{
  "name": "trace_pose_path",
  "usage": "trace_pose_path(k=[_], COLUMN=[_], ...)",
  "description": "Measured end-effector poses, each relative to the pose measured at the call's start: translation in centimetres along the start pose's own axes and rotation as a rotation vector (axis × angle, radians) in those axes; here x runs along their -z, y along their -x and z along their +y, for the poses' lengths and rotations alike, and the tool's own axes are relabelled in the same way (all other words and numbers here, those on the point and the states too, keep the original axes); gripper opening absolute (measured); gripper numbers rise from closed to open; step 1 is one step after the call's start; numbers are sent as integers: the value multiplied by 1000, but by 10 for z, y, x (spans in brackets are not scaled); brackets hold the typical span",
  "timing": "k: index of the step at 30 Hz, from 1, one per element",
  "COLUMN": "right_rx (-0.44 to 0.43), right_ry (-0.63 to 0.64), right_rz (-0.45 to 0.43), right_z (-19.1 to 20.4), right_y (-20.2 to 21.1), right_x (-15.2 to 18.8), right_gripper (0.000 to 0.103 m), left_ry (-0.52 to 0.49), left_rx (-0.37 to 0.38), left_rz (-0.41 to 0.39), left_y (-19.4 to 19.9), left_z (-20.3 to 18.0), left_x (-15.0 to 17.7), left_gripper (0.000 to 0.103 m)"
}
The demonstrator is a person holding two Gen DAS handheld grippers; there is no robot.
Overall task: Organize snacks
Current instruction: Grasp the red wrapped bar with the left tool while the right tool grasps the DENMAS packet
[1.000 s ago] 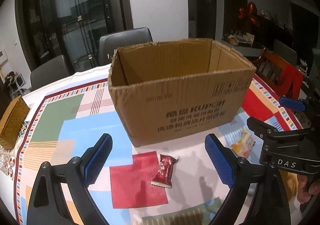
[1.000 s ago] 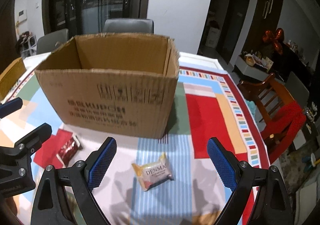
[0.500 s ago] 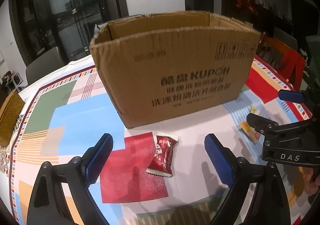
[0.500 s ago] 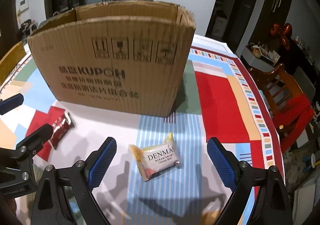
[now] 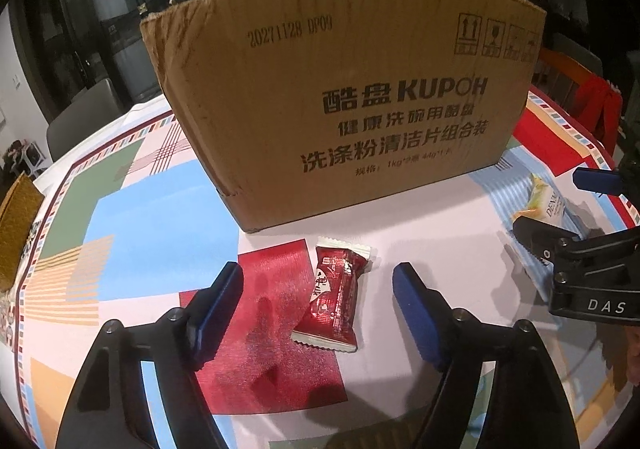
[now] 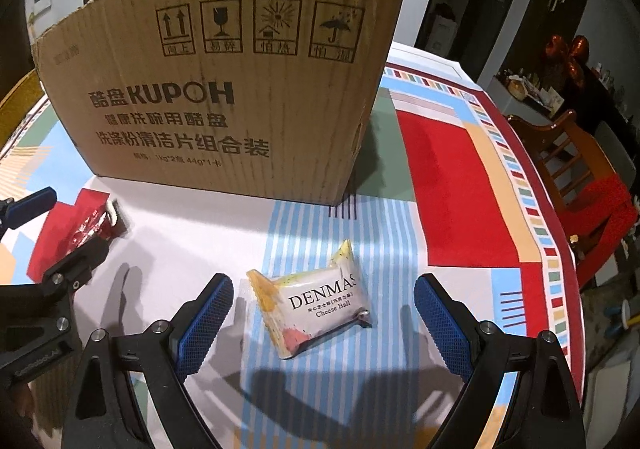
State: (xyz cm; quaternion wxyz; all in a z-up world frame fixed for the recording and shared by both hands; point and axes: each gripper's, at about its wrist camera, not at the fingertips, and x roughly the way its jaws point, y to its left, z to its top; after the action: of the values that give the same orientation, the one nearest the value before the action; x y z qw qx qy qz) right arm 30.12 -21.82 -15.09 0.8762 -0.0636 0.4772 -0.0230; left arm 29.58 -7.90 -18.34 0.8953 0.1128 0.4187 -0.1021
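Left gripper (image 5: 318, 281): jaws closing around the red snack packet (image 5: 334, 299), which lies flat between the blue pads; neither pad presses on it yet
Right gripper (image 6: 324, 309): spread wide, straddling the white cheese-ball packet (image 6: 316, 305), pads well clear on both sides
What has changed: a second ago both tools hung higher, looking down into the open box; now both sit low over the tablecloth (image 5: 160, 217), and the view no longer reaches over the box's rim. The left jaws have narrowed from their widest; the right have not moved
Red packet: on the edge of a red patch of cloth, just in front of the box's near left corner
White packet: on the blue-striped patch, near the box's right corner, tilted
Cardboard box (image 5: 352, 105): upright behind both packets, top open; its inside is hidden from here
Beyond: a wooden chair (image 6: 568, 161) at the table's right edge
Meaning for the task: both snacks are lined up for pickup, the left pinch likely landing first; the lift into the box is not yet begun
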Motion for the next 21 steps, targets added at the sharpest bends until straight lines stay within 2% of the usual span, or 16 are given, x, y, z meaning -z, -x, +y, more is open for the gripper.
trace_pose_path(k=[9, 13, 18, 21], right_rx=[-18, -41, -74, -97], right_ry=[-14, -23, -48, -73], right_rz=[16, 27, 60, 64], right_z=[-6, -7, -11, -14], right_y=[-14, -18, -28, -30], right_x=[1, 1, 2, 3], right_gripper=[93, 91, 75, 71], left_ry=[-3, -1, 4, 0], left_rx=[12, 21, 34, 42], left_rz=[25, 43, 53, 54], left_y=[-8, -12, -14, -14], left_z=[-1, 0, 0, -2], left_x=[1, 2, 3, 2], left_gripper=[60, 46, 41, 36])
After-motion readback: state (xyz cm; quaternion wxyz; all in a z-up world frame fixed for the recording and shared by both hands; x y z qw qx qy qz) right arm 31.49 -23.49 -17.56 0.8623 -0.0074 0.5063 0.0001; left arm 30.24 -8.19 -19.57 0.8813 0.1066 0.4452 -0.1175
